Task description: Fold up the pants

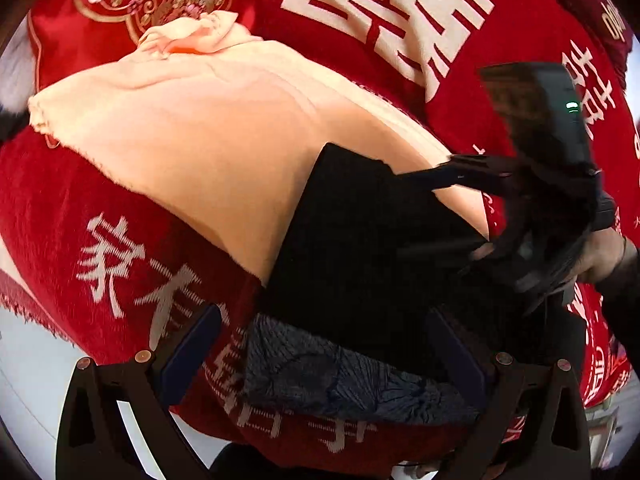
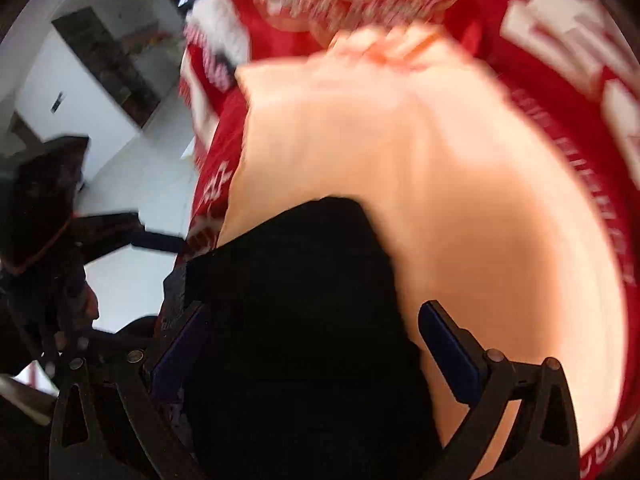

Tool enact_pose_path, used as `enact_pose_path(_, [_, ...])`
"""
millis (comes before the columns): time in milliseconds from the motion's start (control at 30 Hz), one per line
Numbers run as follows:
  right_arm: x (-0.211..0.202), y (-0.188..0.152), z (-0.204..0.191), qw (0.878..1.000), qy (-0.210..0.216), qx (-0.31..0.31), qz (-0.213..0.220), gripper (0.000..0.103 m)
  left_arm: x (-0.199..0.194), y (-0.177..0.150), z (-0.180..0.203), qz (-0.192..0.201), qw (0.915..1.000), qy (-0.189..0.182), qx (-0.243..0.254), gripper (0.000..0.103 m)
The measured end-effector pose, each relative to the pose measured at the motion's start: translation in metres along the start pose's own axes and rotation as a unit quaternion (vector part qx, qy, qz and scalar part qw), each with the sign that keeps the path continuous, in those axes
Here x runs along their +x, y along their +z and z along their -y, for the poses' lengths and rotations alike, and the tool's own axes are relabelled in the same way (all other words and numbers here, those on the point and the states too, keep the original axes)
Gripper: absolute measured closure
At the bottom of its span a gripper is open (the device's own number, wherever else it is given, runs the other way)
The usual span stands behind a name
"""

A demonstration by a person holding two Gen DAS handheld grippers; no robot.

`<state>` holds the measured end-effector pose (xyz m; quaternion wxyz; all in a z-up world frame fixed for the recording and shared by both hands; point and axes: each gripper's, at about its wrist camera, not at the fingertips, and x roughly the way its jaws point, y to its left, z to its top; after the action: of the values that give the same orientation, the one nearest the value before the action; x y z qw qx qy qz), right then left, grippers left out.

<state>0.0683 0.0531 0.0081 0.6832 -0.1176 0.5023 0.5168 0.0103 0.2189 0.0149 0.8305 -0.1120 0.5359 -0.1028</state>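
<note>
- Red cloth (image 1: 400,32) with large white characters and a gold floral emblem covers the surface in both views; pale floor and white walls show past its edge in the right wrist view.
- Peach-coloured fabric (image 1: 192,136) lies spread on the red cloth, its frayed hem toward the left of the left wrist view and a bunched lump at its far end.
- Black pants (image 1: 352,248) lie on top of the peach fabric near both claws, reaching down to the cloth's near edge; a bluish, streaked patch shows at their near end in the left wrist view.
- Left claw (image 1: 324,356) is spread wide, its blue-padded fingers on either side of the pants' near end, gripping nothing.
- Right claw (image 2: 316,352) is likewise released, fingers apart with the dark pants between them; this view is blurred.
- From the left wrist view the right claw appears at the right, over the pants, with a hand (image 1: 604,256) behind it.
</note>
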Motion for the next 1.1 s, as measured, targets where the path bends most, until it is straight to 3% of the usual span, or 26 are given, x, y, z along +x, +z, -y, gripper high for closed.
enact_pose_path(100, [0.014, 0.004, -0.018, 0.997, -0.050, -0.044, -0.038, 0.021, 0.000, 0.003, -0.004, 0.003, 1.0000, -0.004, 0.000, 0.000])
enact_pose_path(133, [0.008, 0.002, -0.022, 0.997, -0.050, -0.050, -0.030, 0.041, -0.001, 0.004, -0.005, 0.005, 1.0000, -0.004, -0.001, 0.000])
enact_pose_path(167, [0.003, 0.000, -0.024, 0.997, -0.052, -0.051, -0.023, 0.053, -0.002, 0.005, -0.007, 0.008, 1.0000, -0.004, -0.001, 0.000])
enact_pose_path(233, [-0.016, -0.008, -0.030, 0.997, -0.059, -0.058, 0.005, 0.064, -0.005, 0.008, -0.009, 0.013, 0.9999, -0.006, 0.003, 0.000])
enact_pose_path(367, [-0.042, -0.014, -0.046, 0.993, -0.074, -0.080, 0.040, 0.071, -0.006, 0.015, -0.009, 0.018, 0.9989, -0.035, 0.024, 0.000])
enact_pose_path(467, [-0.058, -0.017, -0.061, 0.990, -0.078, -0.101, 0.055, 0.073, -0.005, 0.021, -0.006, 0.010, 0.9962, -0.070, 0.052, 0.000])
enact_pose_path(567, [-0.079, -0.026, -0.071, 0.989, -0.066, -0.112, 0.074, 0.073, -0.005, 0.029, 0.005, 0.006, 0.9879, -0.118, 0.101, 0.000])
enact_pose_path(700, [-0.093, -0.032, -0.076, 0.988, -0.056, -0.117, 0.087, 0.073, 0.009, 0.038, 0.025, -0.032, 0.9726, -0.171, 0.155, 0.000])
enact_pose_path(767, [-0.092, -0.031, -0.072, 0.988, -0.051, -0.113, 0.089, 0.073, 0.017, 0.038, 0.038, -0.076, 0.9583, -0.221, 0.165, 0.000])
enact_pose_path(800, [-0.091, -0.031, -0.070, 0.989, -0.051, -0.109, 0.090, 0.073, 0.018, 0.034, 0.048, -0.085, 0.9542, -0.221, 0.182, 0.001])
enact_pose_path(833, [-0.089, -0.030, -0.068, 0.989, -0.055, -0.102, 0.089, 0.072, 0.019, 0.030, 0.058, -0.087, 0.9542, -0.196, 0.209, 0.001])
enact_pose_path(867, [-0.088, -0.031, -0.064, 0.990, -0.064, -0.092, 0.085, 0.063, 0.021, 0.026, 0.065, -0.089, 0.9545, -0.170, 0.228, 0.016])
enact_pose_path(900, [-0.088, -0.029, -0.056, 0.992, -0.072, -0.059, 0.080, 0.062, 0.023, 0.024, 0.068, -0.096, 0.9567, -0.146, 0.233, 0.031])
enact_pose_path(933, [-0.092, -0.029, -0.050, 0.993, -0.073, -0.030, 0.085, 0.061, 0.025, 0.026, 0.065, -0.101, 0.9617, -0.130, 0.219, 0.038])
enact_pose_path(1000, [-0.116, -0.041, -0.037, 0.988, -0.075, 0.036, 0.131, 0.053, 0.029, 0.033, 0.048, -0.115, 0.9712, -0.131, 0.162, 0.061])
enact_pose_path(1033, [-0.132, -0.054, -0.036, 0.982, -0.083, 0.064, 0.156, 0.051, 0.029, 0.035, 0.043, -0.118, 0.9729, -0.138, 0.143, 0.062])
enact_pose_path(1100, [-0.144, -0.082, -0.046, 0.979, -0.120, 0.065, 0.149, 0.051, 0.027, 0.036, 0.044, -0.118, 0.9754, -0.131, 0.132, 0.064])
